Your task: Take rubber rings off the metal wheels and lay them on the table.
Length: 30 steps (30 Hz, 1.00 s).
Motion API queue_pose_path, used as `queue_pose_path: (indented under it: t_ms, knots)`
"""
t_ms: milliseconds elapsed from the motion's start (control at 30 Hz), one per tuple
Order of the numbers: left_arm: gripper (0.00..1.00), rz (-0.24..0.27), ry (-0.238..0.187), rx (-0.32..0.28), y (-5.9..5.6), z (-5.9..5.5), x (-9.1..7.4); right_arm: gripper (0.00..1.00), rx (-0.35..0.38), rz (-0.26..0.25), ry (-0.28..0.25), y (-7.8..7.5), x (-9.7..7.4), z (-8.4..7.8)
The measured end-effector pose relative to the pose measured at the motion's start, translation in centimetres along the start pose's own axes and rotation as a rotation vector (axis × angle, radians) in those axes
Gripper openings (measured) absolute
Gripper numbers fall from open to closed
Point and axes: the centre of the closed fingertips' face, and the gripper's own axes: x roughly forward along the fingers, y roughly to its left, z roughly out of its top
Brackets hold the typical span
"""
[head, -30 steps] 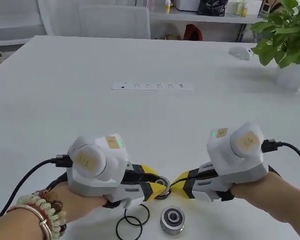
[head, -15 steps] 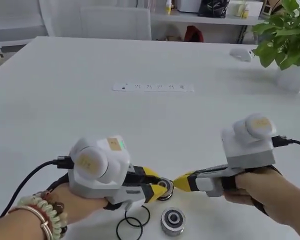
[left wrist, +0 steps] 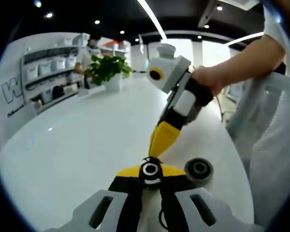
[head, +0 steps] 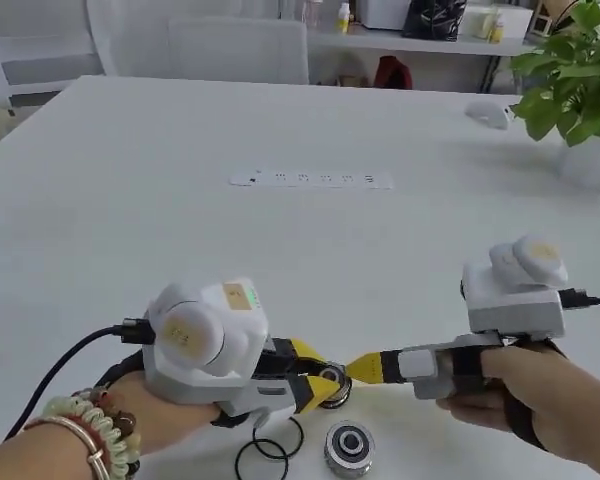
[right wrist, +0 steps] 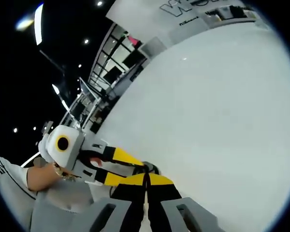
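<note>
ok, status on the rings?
Left gripper shut on wheel. Right gripper shut, tip at its rim. Two rubber rings and second wheel on table. Nothing in the way.

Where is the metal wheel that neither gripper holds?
Head view, bottom centre: the loose metal wheel lies on the table, right of two black rubber rings, just below the left gripper.
</note>
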Motion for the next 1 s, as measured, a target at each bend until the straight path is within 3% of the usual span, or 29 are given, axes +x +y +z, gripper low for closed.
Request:
queue_pose_path:
  t_ms: [567,867,1000]
  knots:
    - [0.14,-0.002,-0.007,-0.004,0.0,-0.1,0.0,0.0,-0.004,0.019,0.002,0.6,0.3,0.1]
    - [0.14,-0.002,-0.009,-0.006,0.0,-0.1,-0.1,0.0,-0.01,0.071,0.007,1.8,0.7,0.2]
    - [0.14,-0.004,-0.008,-0.005,0.0,0.0,-0.1,0.0,0.002,0.076,-0.002,1.6,0.4,0.3]
